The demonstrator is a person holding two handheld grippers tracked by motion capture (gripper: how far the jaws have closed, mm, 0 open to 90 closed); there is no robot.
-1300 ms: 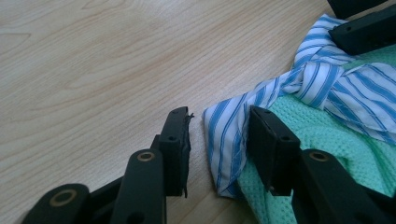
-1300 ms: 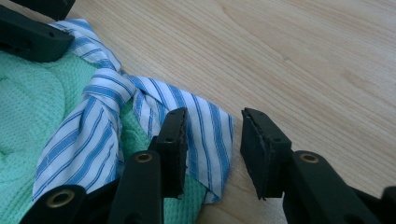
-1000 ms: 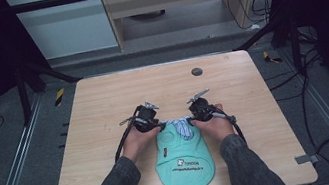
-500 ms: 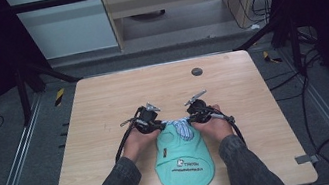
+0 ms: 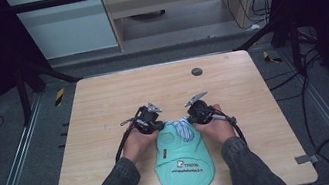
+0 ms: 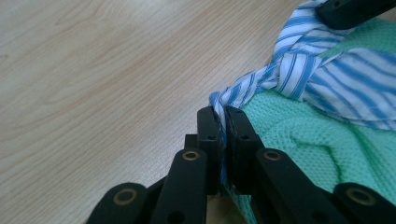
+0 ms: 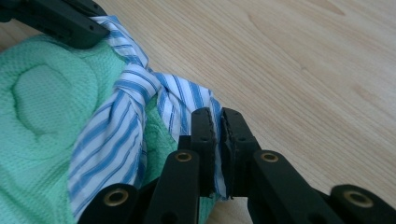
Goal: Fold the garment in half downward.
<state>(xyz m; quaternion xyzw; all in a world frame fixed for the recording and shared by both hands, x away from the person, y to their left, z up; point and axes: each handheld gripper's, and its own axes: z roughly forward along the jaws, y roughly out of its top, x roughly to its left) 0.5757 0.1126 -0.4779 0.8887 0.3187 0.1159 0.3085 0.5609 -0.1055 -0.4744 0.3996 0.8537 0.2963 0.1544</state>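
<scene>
Tool (image 7: 217,128) clamped on striped strap (image 7: 180,100)

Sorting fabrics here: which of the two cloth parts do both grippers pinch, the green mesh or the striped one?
The blue-and-white striped strap, knotted at the top of the green mesh bib; left gripper and right gripper each clamp one end.

- Green bib (image 5: 183,163): white logo + word approx. "TRION", blurry, not sure.
- Line of small white print under it, too small to read.
- No other legible text.
</scene>
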